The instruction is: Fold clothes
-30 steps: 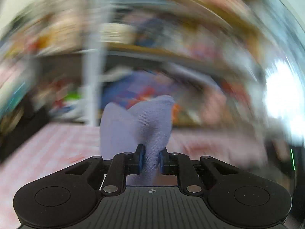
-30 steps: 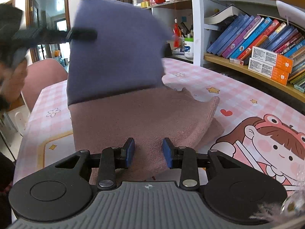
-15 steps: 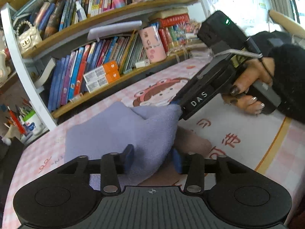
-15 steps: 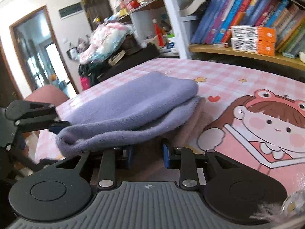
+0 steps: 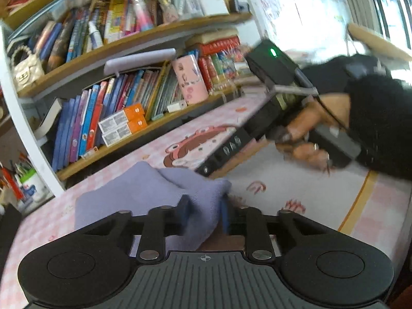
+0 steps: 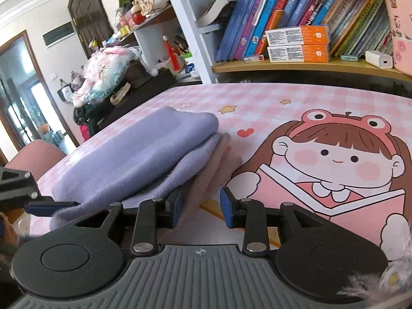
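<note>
Left tool (image 5: 204, 212) low with fingers parted; right tool (image 6: 200, 206) fingers spread apart, held in a hand (image 5: 306, 139).

The letters "DAS" are seen, blurred and turned upside down, on the black side of the right gripper (image 5: 206, 171) in the left wrist view. Print is carried by the book spines (image 6: 260, 23) and the orange-and-white boxes (image 6: 298, 42), but none can be read.

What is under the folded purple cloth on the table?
A folded mauve-pink cloth lies under the purple cloth, its edges showing at the right and near side. Most of it is covered, so its full shape cannot be seen. Both rest on the pink checked table.
</note>
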`<state>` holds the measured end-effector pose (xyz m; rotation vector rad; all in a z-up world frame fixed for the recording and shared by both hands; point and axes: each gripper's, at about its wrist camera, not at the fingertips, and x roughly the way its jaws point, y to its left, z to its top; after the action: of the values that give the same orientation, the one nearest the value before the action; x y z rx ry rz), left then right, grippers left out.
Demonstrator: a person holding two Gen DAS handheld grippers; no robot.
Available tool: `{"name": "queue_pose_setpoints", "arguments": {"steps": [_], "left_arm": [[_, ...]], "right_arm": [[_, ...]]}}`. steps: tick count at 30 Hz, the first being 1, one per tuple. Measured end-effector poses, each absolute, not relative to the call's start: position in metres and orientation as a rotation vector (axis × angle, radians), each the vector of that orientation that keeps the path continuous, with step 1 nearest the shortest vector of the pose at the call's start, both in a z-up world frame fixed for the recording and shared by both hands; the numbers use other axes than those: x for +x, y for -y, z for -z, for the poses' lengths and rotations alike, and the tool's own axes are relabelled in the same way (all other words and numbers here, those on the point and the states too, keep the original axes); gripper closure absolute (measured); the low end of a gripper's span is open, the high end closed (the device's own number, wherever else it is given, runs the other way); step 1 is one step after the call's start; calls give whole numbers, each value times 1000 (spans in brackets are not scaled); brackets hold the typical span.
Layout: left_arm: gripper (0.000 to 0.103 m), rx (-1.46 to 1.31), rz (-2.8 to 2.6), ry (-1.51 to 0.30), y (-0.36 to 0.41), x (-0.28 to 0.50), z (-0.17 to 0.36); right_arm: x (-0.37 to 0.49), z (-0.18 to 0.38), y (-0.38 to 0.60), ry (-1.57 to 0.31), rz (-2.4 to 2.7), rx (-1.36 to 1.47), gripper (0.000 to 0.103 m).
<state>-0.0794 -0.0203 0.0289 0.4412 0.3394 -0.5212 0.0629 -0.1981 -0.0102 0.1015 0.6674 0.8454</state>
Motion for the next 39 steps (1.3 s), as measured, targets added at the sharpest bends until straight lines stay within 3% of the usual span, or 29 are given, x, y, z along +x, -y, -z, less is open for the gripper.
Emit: {"name": "queue_pose_setpoints", "arguments": {"steps": [17, 19, 21, 22, 31, 39], "left_arm": [[76, 452, 586, -460, 19, -72, -12], [69, 446, 580, -454, 18, -73, -14], [48, 432, 567, -438, 15, -71, -20], [45, 425, 560, -430, 13, -70, -23], [45, 360, 500, -358, -3, -63, -49], [44, 334, 552, -454, 3, -54, -16]], "right_arm": [[63, 15, 193, -692, -838, 78, 71], [63, 15, 193, -693, -839, 79, 71], [63, 15, 193, -694, -839, 79, 71], [64, 15, 193, -694, -839, 80, 71], [64, 15, 194, -696, -837, 81, 69], [65, 16, 197, -700, -839, 102, 69]]}}
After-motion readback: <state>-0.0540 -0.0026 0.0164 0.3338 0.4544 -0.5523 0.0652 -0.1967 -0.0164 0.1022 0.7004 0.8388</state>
